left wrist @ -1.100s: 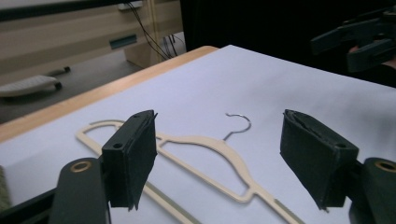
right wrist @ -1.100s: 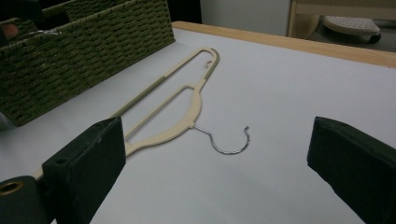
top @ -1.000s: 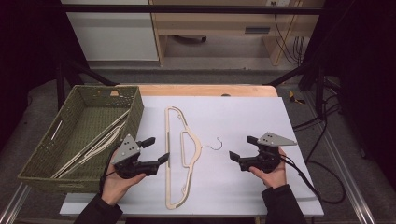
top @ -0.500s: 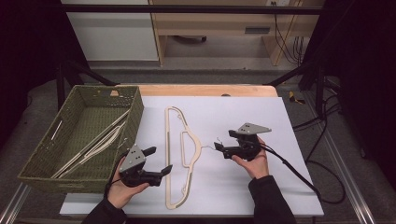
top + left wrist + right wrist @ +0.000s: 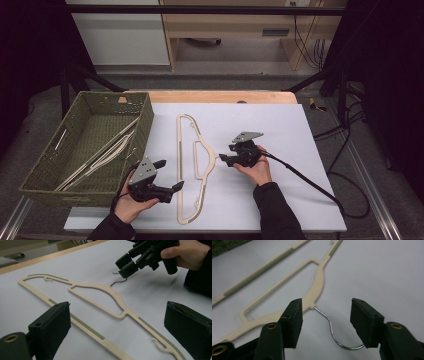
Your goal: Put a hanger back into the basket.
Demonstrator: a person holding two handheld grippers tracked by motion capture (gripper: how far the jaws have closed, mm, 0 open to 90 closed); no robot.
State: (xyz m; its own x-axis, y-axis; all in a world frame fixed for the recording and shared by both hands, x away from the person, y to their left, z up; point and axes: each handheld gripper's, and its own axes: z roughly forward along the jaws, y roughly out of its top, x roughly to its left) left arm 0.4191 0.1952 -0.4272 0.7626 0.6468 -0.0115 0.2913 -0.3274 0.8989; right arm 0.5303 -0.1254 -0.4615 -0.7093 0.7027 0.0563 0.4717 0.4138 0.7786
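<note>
L gripper (image 5: 167, 176): black, grey 3-corner plate | R gripper (image 5: 223, 159): black, trailing cable | sleeves: dark

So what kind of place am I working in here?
Most likely a lab or workshop recording bench, not a home: a table covered with a plain white sheet, loose cables trailing over the grey floor, and a dark metal frame around the station.

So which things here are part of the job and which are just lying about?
In the job:
- cream hanger, its wire hook between the fingers
- right gripper, closing
- left gripper, open

Lying about:
- green basket with hangers inside
- cables on the floor
</note>
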